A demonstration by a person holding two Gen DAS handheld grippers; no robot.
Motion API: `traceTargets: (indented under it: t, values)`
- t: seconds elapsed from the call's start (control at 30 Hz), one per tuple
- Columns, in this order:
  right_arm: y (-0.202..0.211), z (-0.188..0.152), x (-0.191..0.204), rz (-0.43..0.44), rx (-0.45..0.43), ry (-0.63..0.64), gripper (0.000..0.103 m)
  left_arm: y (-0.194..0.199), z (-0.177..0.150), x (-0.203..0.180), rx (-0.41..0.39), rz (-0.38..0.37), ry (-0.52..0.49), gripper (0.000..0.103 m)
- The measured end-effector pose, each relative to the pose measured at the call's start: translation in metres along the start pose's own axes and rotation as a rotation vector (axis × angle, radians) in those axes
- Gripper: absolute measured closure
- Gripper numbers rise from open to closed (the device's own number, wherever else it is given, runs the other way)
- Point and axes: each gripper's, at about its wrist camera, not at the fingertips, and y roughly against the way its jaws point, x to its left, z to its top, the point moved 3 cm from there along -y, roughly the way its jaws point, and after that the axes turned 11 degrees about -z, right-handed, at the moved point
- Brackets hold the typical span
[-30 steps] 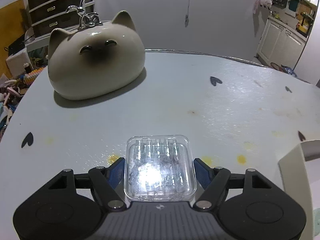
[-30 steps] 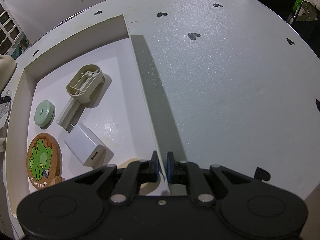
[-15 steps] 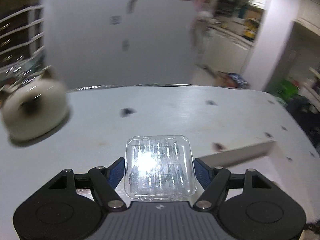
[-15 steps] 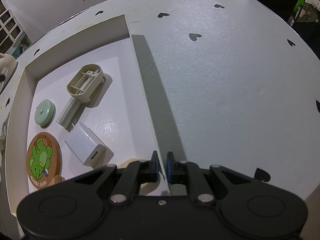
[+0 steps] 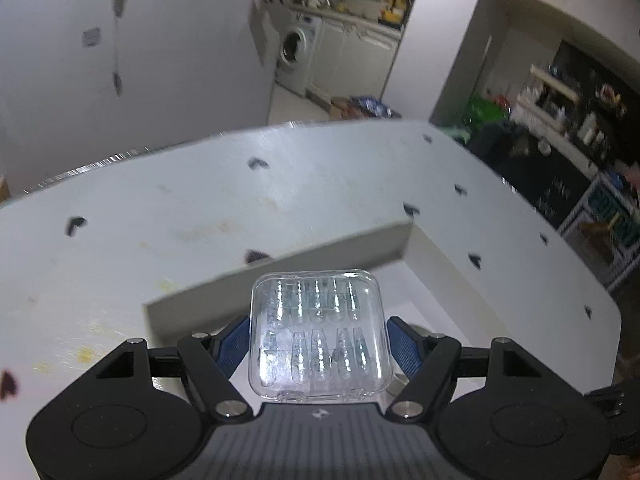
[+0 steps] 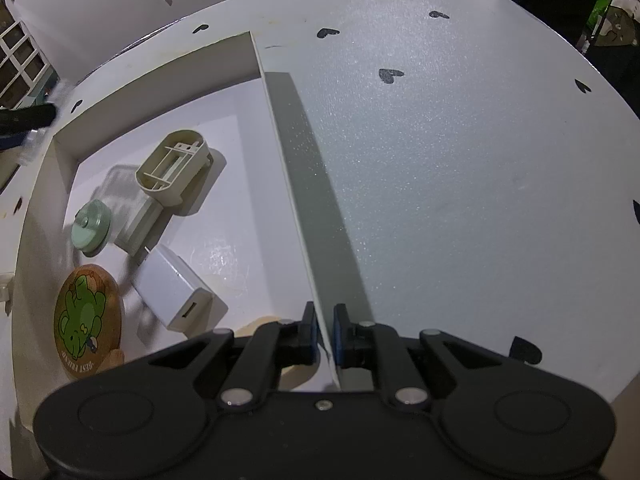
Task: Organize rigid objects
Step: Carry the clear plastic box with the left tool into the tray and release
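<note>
- Two handheld grippers are at work over a white table [image 6: 460, 160] dotted with small dark hearts.
- Left gripper [image 5: 318, 340]: its blue-padded fingers [image 5: 232, 344] pinch a clear plastic case [image 5: 318, 332], one pad on each side wall. The case sits squarely between them and juts forward past the tips, above the near corner of a white tray [image 5: 280, 276].
- Right gripper [image 6: 324, 336]: its fingers are pressed nearly together, clamping the thin upright wall of the tray [image 6: 296, 184] from both sides.
- Inside the tray, to the left of the right gripper's fingers, lie a white charger [image 6: 172, 292], a round frog coaster [image 6: 86, 316], a green disc [image 6: 91, 224] and a beige holder [image 6: 172, 168].
- Handling, as a judgement: the case looks light, stiff and glossy, so probably slippery; thin plastic could crack if squeezed hard. The flat side walls seem the best hold.
- The open floor between charger and wall looks like the likeliest spot for it.
</note>
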Motion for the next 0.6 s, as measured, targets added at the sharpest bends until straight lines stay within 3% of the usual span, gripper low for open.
traceTargets:
  t: [0.27, 0.47, 0.53, 0.6]
  values:
    - [0.0, 0.0, 0.0, 0.0, 0.0, -0.001, 0.093, -0.041, -0.004, -0.001, 0.078, 0.011, -0.002, 0.03]
    - [0.0, 0.0, 0.0, 0.0, 0.0, -0.001, 0.093, -0.052, -0.004, 0.004, 0.074, 0.035, 0.024, 0.028]
    - [0.0, 0.0, 0.0, 0.002, 0.0, 0.0, 0.093, -0.055, -0.005, 0.006, 0.081, 0.045, 0.041, 0.008]
    - [0.001, 0.0, -0.001, 0.006, -0.002, -0.001, 0.093, -0.054, -0.006, 0.007, 0.085, 0.049, 0.054, 0.001]
